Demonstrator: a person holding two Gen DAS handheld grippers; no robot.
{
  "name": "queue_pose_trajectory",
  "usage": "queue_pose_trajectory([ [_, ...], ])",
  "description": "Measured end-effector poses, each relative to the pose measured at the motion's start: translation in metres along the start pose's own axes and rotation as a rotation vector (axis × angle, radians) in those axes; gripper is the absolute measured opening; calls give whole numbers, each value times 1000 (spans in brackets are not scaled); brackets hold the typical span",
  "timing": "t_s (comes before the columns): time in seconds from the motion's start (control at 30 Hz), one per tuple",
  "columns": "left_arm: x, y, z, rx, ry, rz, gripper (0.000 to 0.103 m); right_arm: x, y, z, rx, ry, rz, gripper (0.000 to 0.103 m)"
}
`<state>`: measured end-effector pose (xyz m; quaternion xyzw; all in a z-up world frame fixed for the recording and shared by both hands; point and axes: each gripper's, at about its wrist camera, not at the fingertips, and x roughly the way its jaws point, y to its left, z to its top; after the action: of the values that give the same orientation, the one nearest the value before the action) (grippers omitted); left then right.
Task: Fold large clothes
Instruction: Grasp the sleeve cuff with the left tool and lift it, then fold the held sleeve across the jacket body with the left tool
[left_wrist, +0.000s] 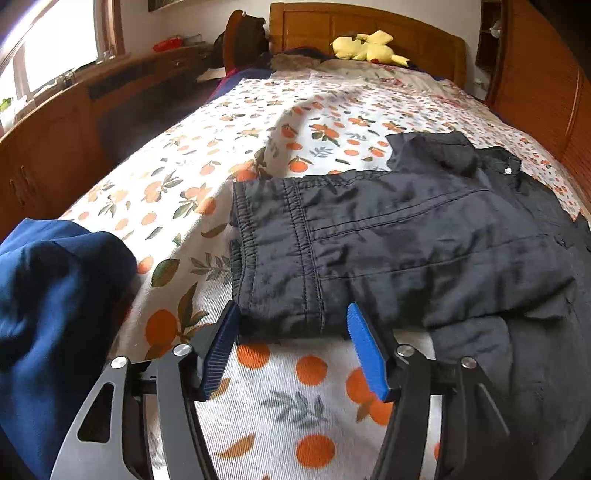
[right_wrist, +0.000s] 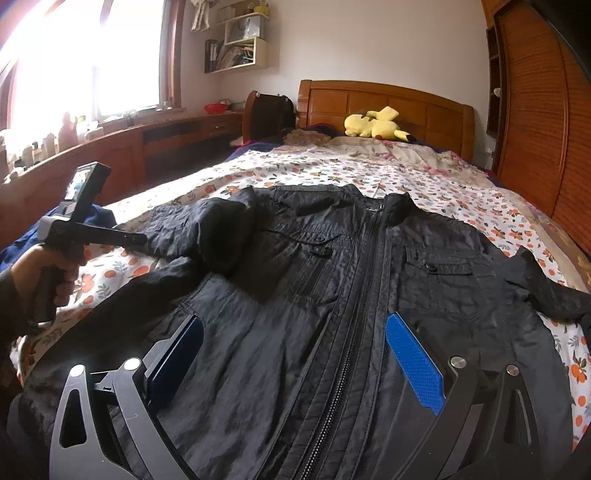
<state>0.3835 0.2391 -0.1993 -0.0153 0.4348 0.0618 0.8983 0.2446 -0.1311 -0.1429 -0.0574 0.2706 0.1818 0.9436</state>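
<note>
A black zip jacket (right_wrist: 332, 295) lies front up on the orange-print bedspread (right_wrist: 332, 166). Its sleeve (left_wrist: 369, 236) is folded across the chest, the elastic cuff pointing left. In the left wrist view my left gripper (left_wrist: 291, 317) is open, its blue pads (left_wrist: 218, 354) on either side of the sleeve's near edge, not pressing on it. A hand holds that same left gripper (right_wrist: 88, 229) at the left of the right wrist view, beside the folded sleeve (right_wrist: 210, 229). Low over the jacket's lower front, astride the zipper (right_wrist: 354, 332), my right gripper (right_wrist: 295, 321) stands open with nothing clamped.
A navy blue garment (left_wrist: 55, 314) is heaped at the bed's near left. A yellow plush toy (left_wrist: 365, 46) lies by the wooden headboard (left_wrist: 369, 26). A low wooden cabinet (right_wrist: 166, 140) runs under the window on the left, a slatted wardrobe (right_wrist: 535, 129) on the right.
</note>
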Motion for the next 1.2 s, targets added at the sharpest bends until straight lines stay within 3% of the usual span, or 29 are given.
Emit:
queue_pose_trajectory([
  [0.27,20,-1,2,-39,43,-8,69,-1,2,1,-7,-1,9,96],
  [0.3,20,-3,2,-34,42,-12,56,-1,3,1,-5,-3,8,96],
  [0.4,17,-11,4,-15,51,-26,31,-4,1,2,0,-11,7,96],
  [0.47,8,-17,6,-7,37,-18,25,-7,-1,3,6,-20,1,96],
  [0.6,-31,-37,12,31,-51,-5,22,-14,-7,4,16,-29,-7,96],
  [0.83,-110,-89,22,93,-199,-72,18,-32,-19,9,38,-56,-31,96],
  [1.2,-182,-173,-22,184,-290,-219,17,-59,-52,10,89,-89,-89,96],
])
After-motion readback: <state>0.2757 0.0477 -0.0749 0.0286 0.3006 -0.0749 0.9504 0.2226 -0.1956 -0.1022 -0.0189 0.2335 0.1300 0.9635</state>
